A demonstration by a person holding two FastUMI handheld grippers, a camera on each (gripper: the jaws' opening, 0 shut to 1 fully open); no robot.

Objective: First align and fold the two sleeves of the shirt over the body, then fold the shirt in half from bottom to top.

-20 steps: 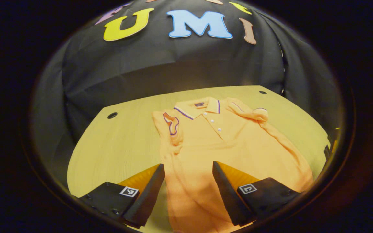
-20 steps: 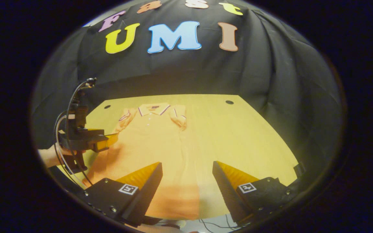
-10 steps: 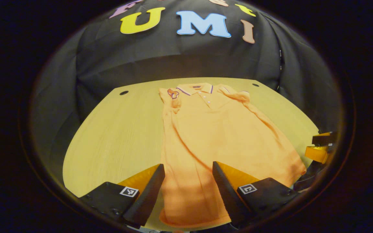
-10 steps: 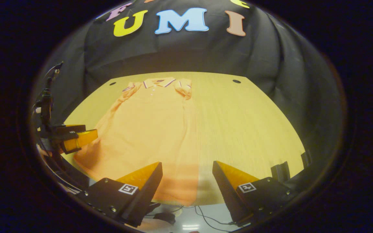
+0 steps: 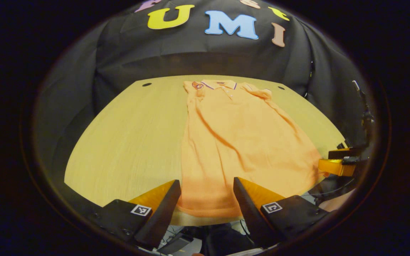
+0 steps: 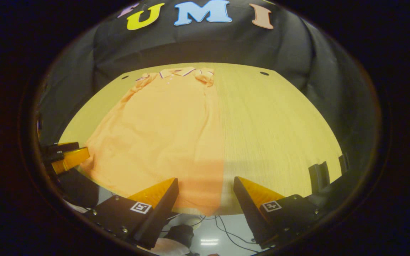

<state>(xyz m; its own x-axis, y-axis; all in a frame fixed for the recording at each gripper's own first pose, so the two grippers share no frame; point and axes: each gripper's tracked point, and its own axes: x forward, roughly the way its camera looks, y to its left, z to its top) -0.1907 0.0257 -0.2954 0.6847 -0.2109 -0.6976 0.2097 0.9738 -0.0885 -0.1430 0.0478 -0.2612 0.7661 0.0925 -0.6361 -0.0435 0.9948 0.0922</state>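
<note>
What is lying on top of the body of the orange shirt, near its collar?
Both short sleeves lie folded inward on the orange shirt, one each side of the collar. The cloth beneath each folded sleeve is covered, so it cannot be seen. The shirt lies on the wooden table.

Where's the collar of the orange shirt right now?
The collar is at the far end of the shirt on the table, near the black cloth wall; in the right gripper view it sits far and left.
</note>
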